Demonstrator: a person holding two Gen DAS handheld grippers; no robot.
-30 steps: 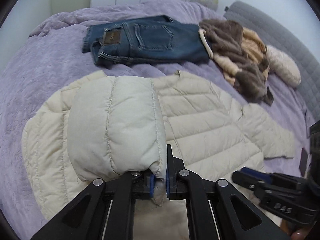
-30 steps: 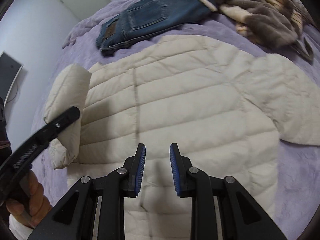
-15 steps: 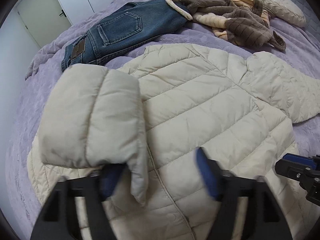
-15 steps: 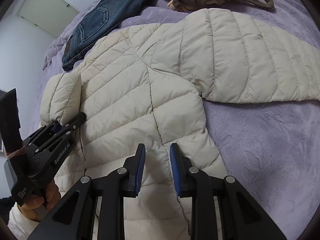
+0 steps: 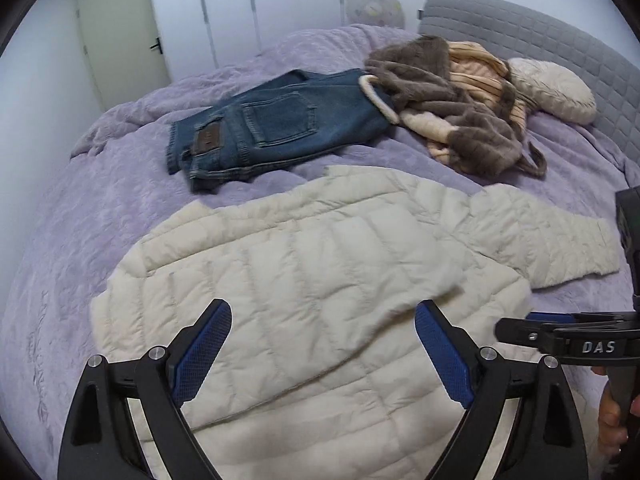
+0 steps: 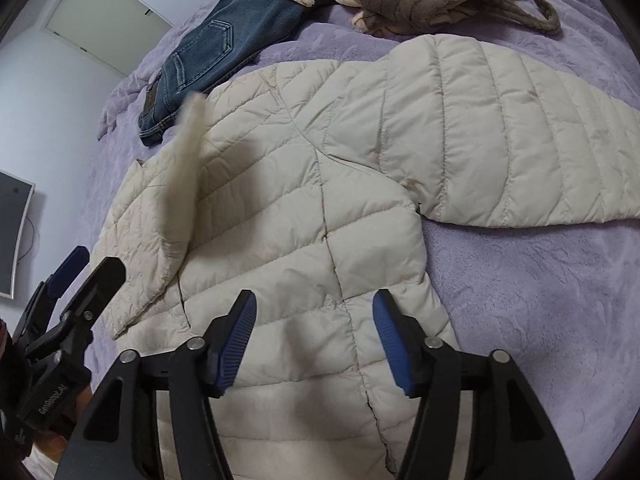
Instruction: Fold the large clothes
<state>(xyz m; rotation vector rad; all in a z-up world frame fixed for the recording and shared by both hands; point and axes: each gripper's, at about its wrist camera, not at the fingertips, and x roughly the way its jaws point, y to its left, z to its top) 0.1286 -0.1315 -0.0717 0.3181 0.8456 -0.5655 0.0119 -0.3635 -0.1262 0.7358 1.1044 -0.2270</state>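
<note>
A cream quilted puffer jacket [image 5: 320, 248] lies spread on the purple bedspread [image 5: 80, 220]. Its left sleeve [image 6: 188, 152] is blurred, dropping across the jacket's body, and nothing holds it. The other sleeve [image 6: 500, 132] stretches flat out to the right. My left gripper [image 5: 322, 316] hovers over the jacket, open wide, with nothing between its pads. My right gripper [image 6: 315, 304] hangs above the jacket [image 6: 320, 200] near its side seam; its jaws are opening and grip nothing. Each gripper shows at the edge of the other's view: the right gripper [image 5: 520, 326] and the left gripper [image 6: 92, 264].
Folded blue jeans [image 5: 272, 124] lie behind the jacket. Beside them is a heap of brown and peach clothes [image 5: 452, 120], then a pale pillow [image 5: 552, 88] against the grey headboard [image 5: 560, 40]. A door [image 5: 120, 28] stands at the back left.
The left gripper let go of the sleeve, opened wide and pulled back upward; the sleeve falls over the jacket. The right gripper shifted toward the jacket's right side and its jaws spread.
</note>
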